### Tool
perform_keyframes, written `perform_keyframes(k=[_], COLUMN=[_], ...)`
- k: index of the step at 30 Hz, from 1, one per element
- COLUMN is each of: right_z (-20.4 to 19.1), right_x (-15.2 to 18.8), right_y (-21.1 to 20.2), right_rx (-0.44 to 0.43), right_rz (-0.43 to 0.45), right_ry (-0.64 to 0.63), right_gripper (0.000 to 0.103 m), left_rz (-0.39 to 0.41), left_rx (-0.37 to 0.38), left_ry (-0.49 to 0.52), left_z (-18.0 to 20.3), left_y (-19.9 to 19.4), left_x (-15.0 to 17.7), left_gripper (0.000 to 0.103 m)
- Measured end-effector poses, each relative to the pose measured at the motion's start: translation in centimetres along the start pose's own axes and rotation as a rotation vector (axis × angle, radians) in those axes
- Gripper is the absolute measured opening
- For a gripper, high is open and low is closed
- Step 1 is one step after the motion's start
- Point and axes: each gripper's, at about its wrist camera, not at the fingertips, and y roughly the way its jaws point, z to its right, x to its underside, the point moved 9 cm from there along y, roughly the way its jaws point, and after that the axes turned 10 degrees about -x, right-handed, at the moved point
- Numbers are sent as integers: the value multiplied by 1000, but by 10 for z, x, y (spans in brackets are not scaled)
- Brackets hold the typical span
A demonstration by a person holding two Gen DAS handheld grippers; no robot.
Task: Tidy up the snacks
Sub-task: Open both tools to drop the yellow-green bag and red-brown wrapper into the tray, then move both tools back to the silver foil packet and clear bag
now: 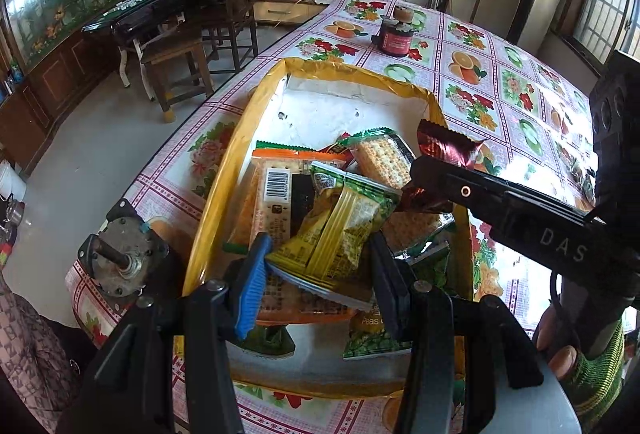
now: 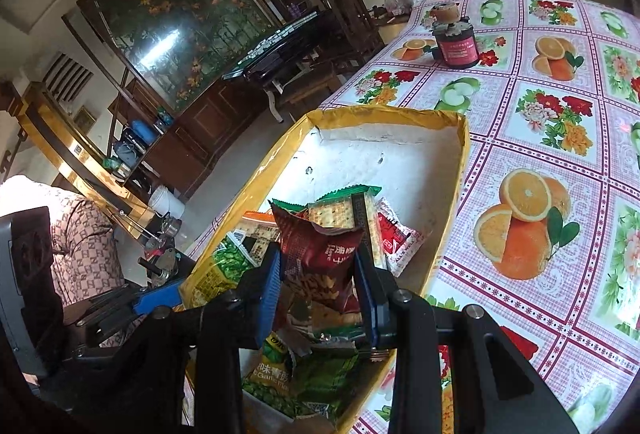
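A yellow-rimmed box (image 1: 360, 71) with a white lining sits on the flowered tablecloth (image 1: 472, 74) and holds several snack packets. My left gripper (image 1: 320, 242) hangs over its near end, shut on a green and yellow pea packet (image 1: 344, 222) squeezed between the blue pad and the black finger. My right gripper (image 2: 318, 258) is shut on a dark red snack packet (image 2: 320, 254) above the box (image 2: 384, 113). In the left wrist view this right gripper (image 1: 424, 170) reaches in from the right with the red packet (image 1: 444, 146). A cracker packet (image 1: 382, 158) and an orange packet (image 1: 272, 202) lie underneath.
A dark red jar (image 1: 396, 36) stands farther back on the table (image 2: 560, 138). A metal motor part (image 1: 120, 254) lies by the box's near left corner. Wooden chairs (image 1: 176, 54) stand past the table's left edge. More green pea packets (image 2: 304, 382) lie in the box's near end.
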Motion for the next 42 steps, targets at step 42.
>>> perform_keyframes(k=[42], right_z=[135], right_x=[32], right_y=[-189], right_rx=[273], right_rz=[273], right_ry=[228], right_gripper=[67], left_rz=[97], left_rx=[82], left_ry=[165], left_z=[107], left_y=[-47], left_x=[-2], left_gripper=[80])
